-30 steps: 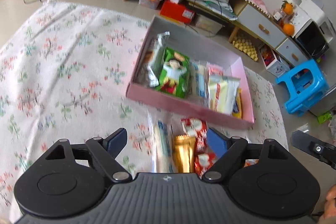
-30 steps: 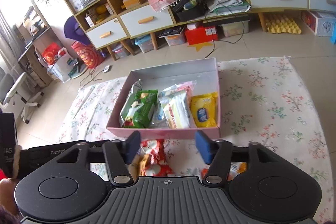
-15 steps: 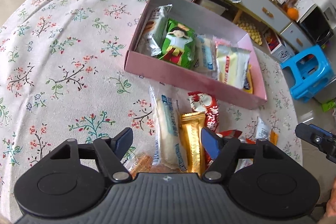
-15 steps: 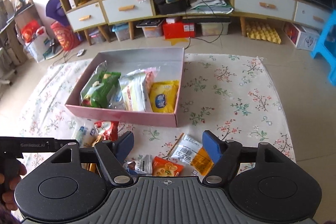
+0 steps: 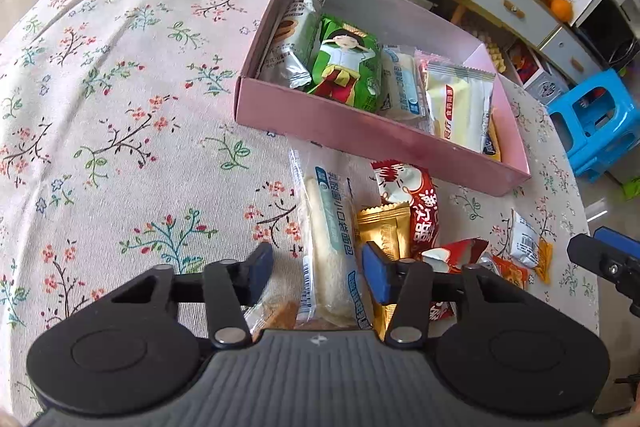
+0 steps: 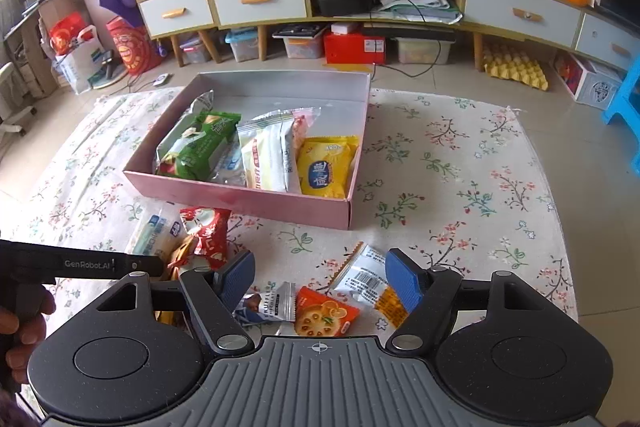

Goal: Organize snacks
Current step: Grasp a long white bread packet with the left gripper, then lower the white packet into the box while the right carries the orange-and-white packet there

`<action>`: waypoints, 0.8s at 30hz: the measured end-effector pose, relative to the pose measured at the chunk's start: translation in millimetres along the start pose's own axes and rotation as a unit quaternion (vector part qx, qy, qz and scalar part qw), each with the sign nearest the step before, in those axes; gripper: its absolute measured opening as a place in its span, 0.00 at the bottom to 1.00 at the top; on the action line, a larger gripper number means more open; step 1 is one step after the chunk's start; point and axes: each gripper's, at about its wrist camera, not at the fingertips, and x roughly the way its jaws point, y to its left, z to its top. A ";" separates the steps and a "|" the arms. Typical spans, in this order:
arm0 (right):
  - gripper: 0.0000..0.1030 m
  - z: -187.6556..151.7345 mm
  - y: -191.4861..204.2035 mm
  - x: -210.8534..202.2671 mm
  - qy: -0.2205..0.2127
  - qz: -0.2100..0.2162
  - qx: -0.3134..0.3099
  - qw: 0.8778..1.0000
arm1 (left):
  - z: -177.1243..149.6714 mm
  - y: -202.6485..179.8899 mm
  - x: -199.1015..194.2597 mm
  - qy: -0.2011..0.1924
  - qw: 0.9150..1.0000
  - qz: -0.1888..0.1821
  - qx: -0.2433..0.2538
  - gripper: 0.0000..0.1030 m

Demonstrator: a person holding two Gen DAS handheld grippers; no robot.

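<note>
My left gripper hangs open, its blue pads either side of the long white roll that lies lengthwise on the cloth just in front of the pink box. The roll runs straight along my fingers, so I judge the step in hand to be pinching it across its narrow width. To do that well I want to go straight down until both pads are at the wrapper's sides, not on top of it, and close gently: the bread inside looks soft and will crush. The gold bar touches the roll's right edge, right by my right pad, so I should keep that pad clear of the bar or I may grab both. A red pack lies beyond the bar, near the box wall.

My right gripper is open too and holds nothing; between its fingers lie a small silver pack, an orange biscuit pack and a white-and-orange pack, all loose on the cloth. I would take them one at a time.

The box already holds a row of packs along its near side, including a green bag and a yellow bag; its far half is bare, so there the roll should go, laid flat.
</note>
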 end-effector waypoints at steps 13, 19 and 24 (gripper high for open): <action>0.71 -0.3 -25.1 20.9 0.035 -0.038 -0.011 0.999 | 4.8 -3.2 -14.0 -0.006 1.000 -0.031 -0.005 0.22; 0.71 -6.2 -24.8 37.1 0.053 -0.047 -0.055 0.996 | 7.3 -7.6 -24.8 -0.021 0.999 -0.041 0.001 0.21; 0.71 -7.5 -24.5 50.3 0.059 -0.040 -0.078 0.994 | 8.9 -9.5 -24.5 -0.025 0.999 -0.044 0.003 0.21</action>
